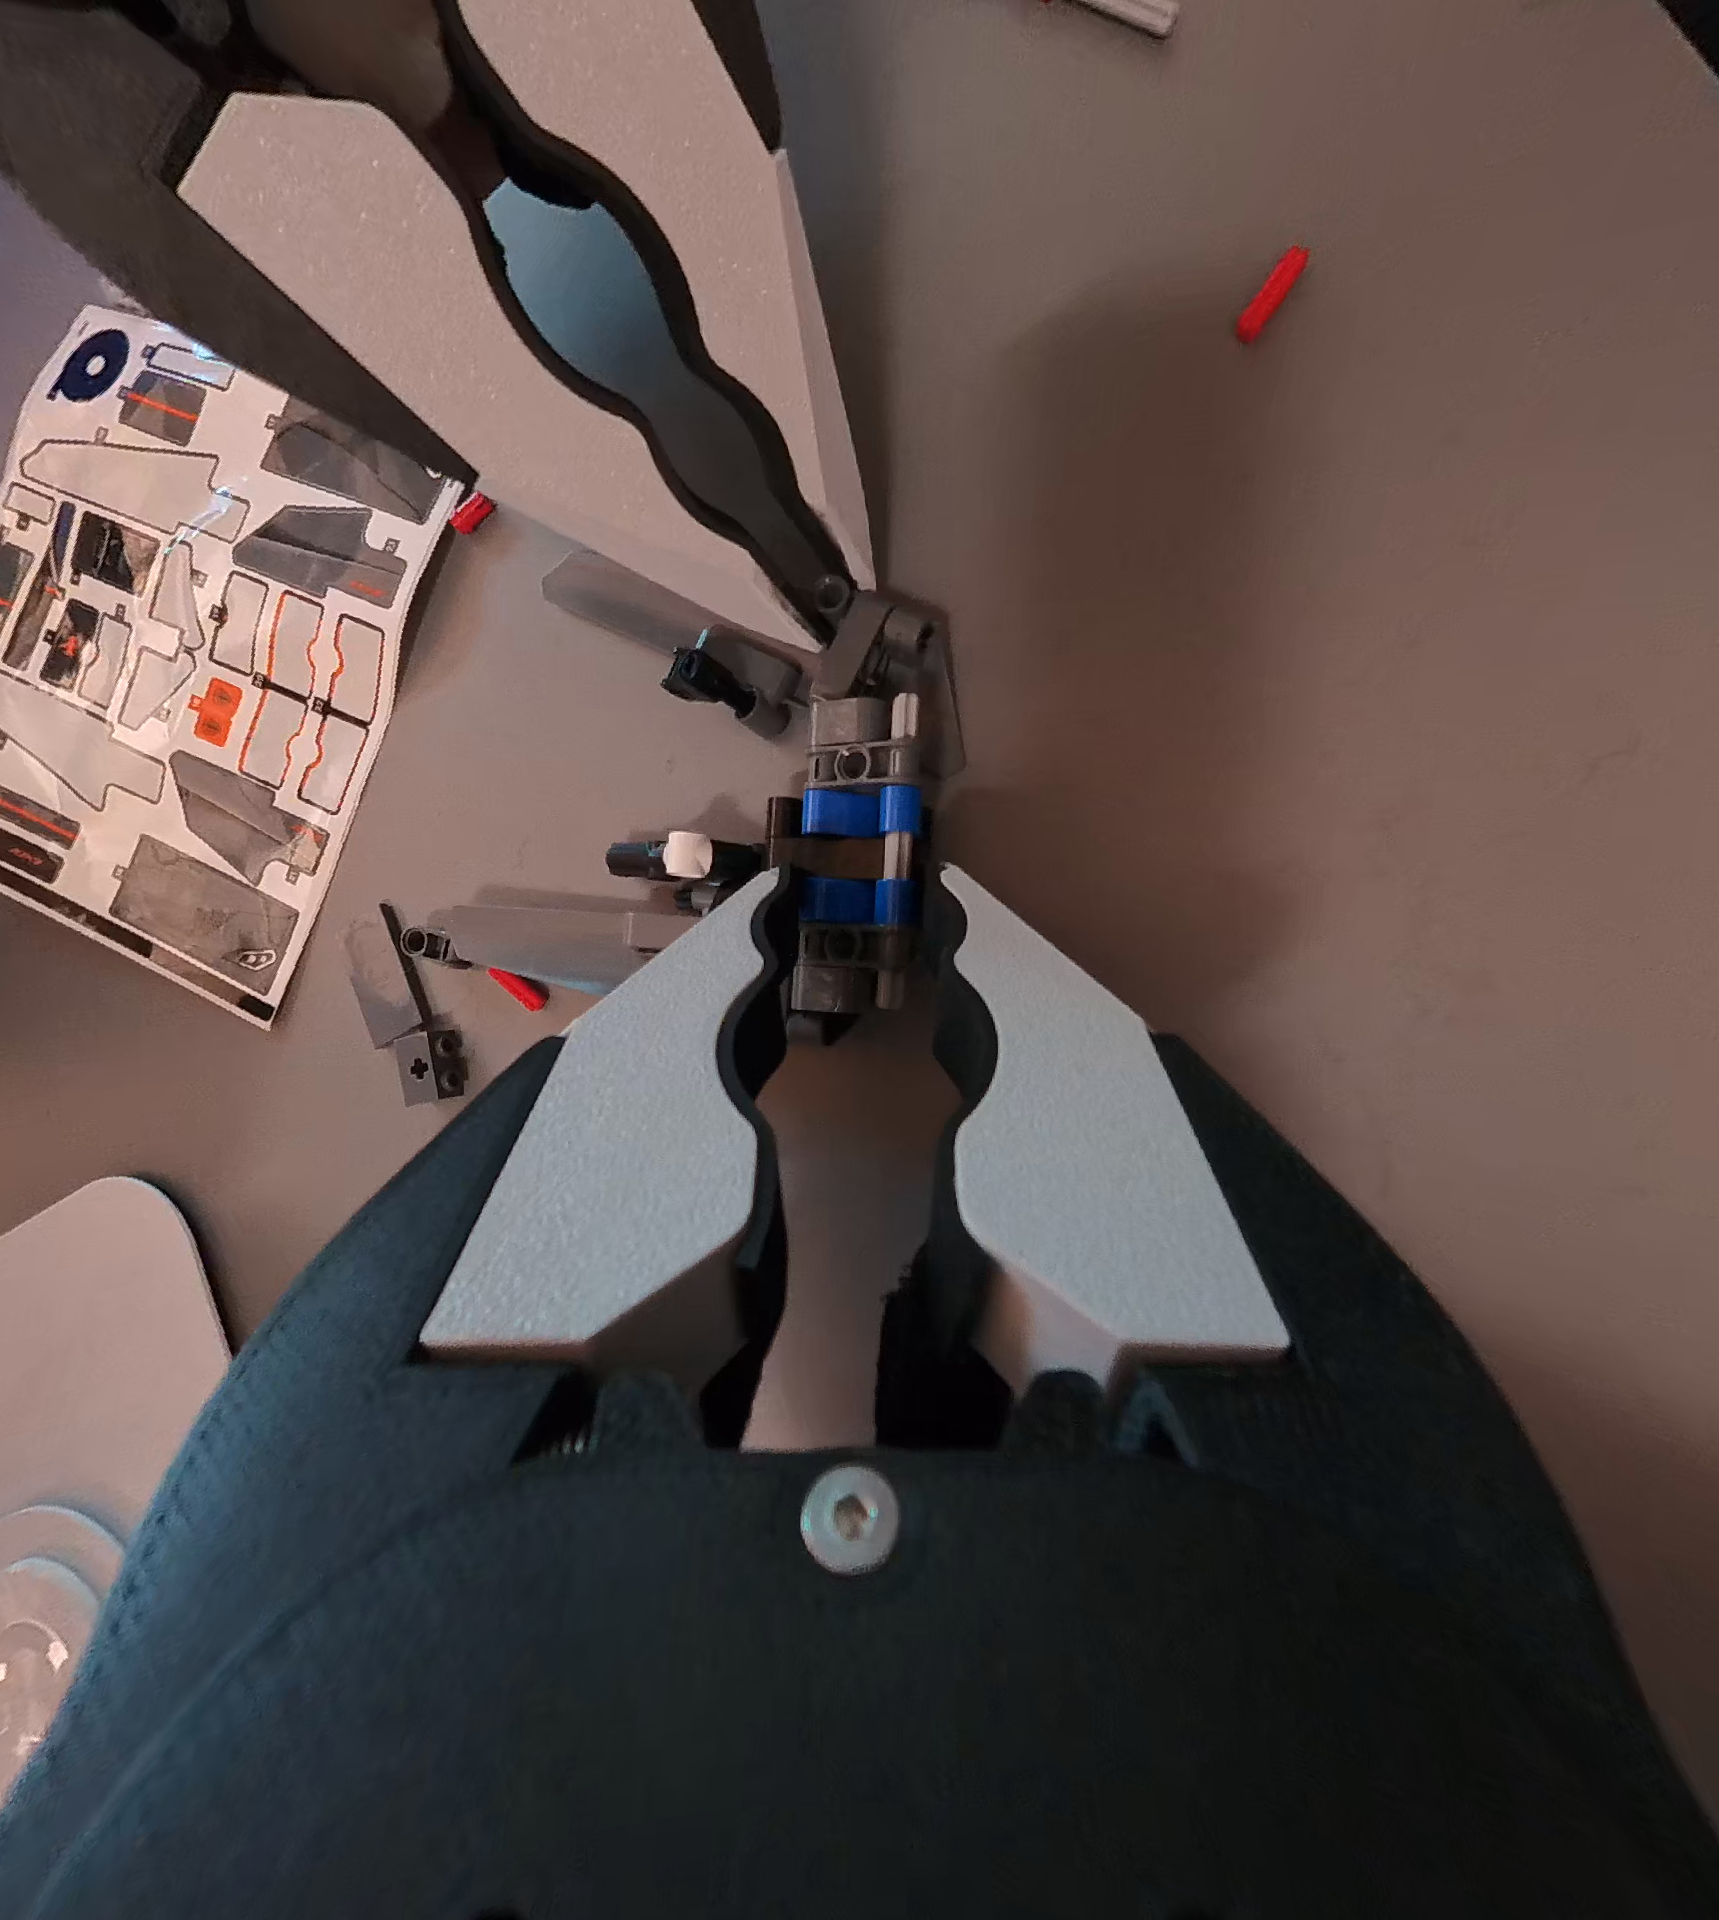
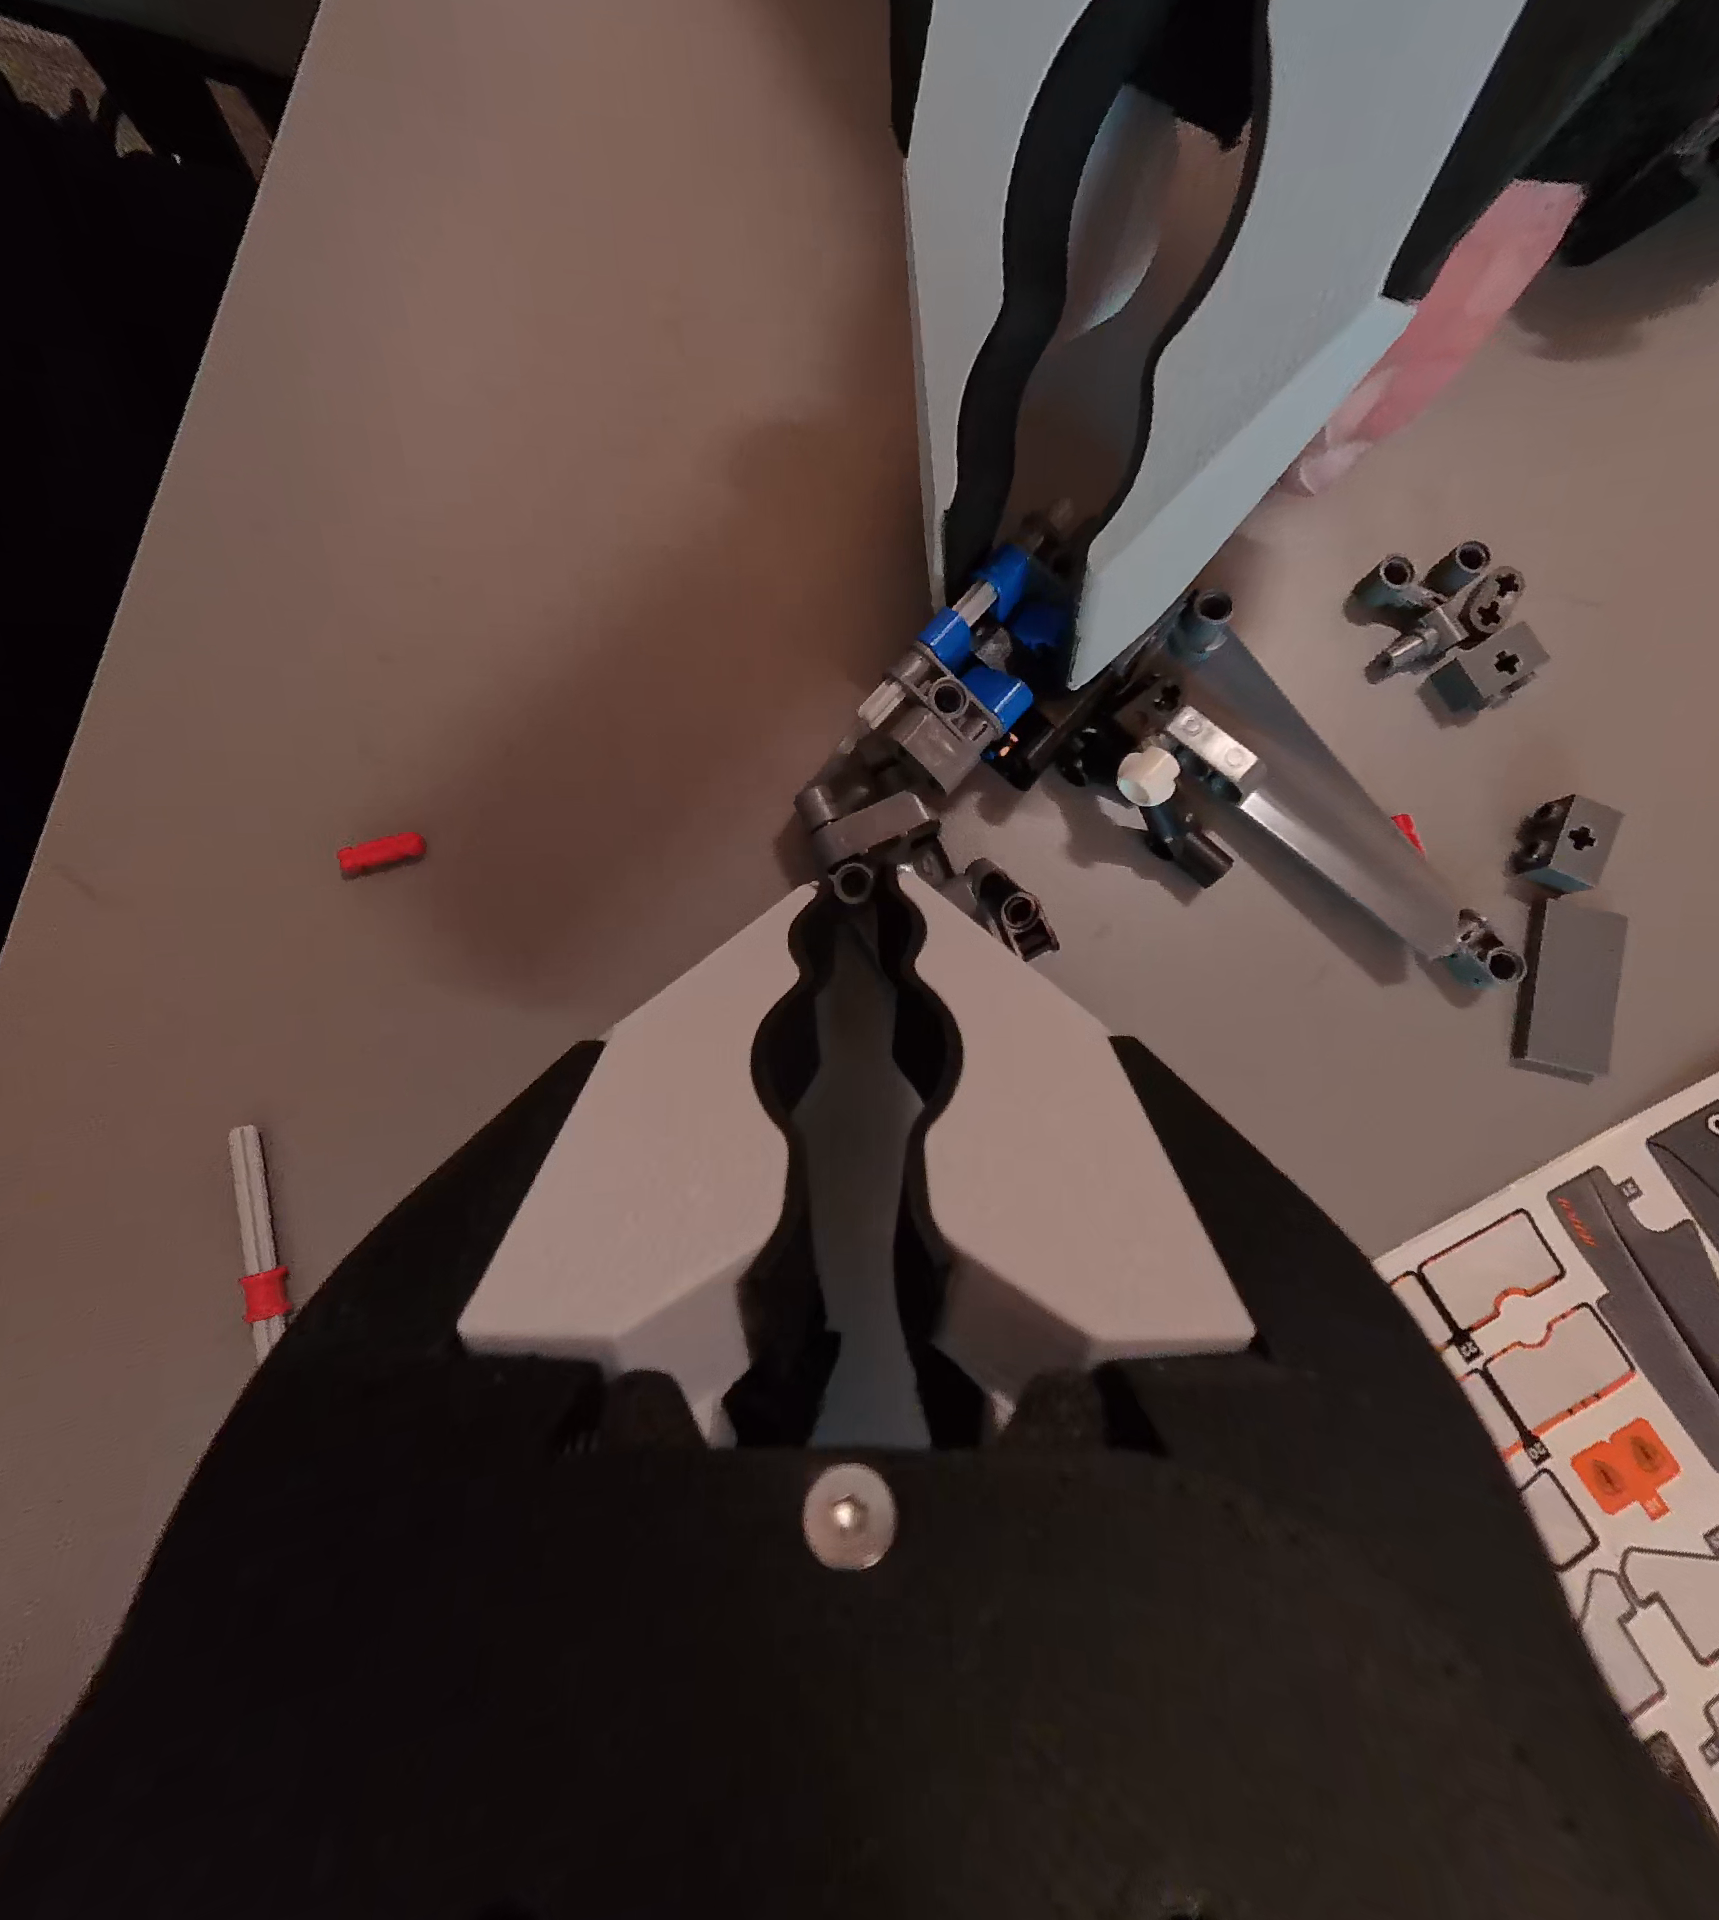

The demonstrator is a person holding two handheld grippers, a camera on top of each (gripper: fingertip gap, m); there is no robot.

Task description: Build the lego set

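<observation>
A small lego assembly [image 1: 855, 821] of grey beams and blue connectors lies on the grey table [image 1: 1354, 831]. My left gripper [image 1: 863, 883] is shut on its near end, at the lower blue connector. My right gripper [image 2: 857, 891] is shut on a dark grey connector [image 2: 851, 881] at the other end of the assembly [image 2: 948, 707], next to an angled grey joint [image 2: 870, 823]. In the left wrist view the right gripper [image 1: 839, 608] comes in from the top. In the right wrist view the left gripper [image 2: 1016, 613] comes in from the top.
A sticker sheet [image 1: 138, 665] lies left of the assembly, also in the right wrist view [image 2: 1613, 1403]. Long grey panels [image 2: 1333, 790], grey bricks [image 2: 1572, 842], a grey tile [image 2: 1572, 987] and black pins lie nearby. A red pin [image 1: 1270, 294] and a grey axle with a red bush [image 2: 255, 1247] lie apart. The tips of one gripper are about 5 cm away from the tips of the other. My right tips are roughly 9 cm from the red pin [image 1: 1270, 294]. It turns up in the right wrist view [image 2: 384, 845] as well.
</observation>
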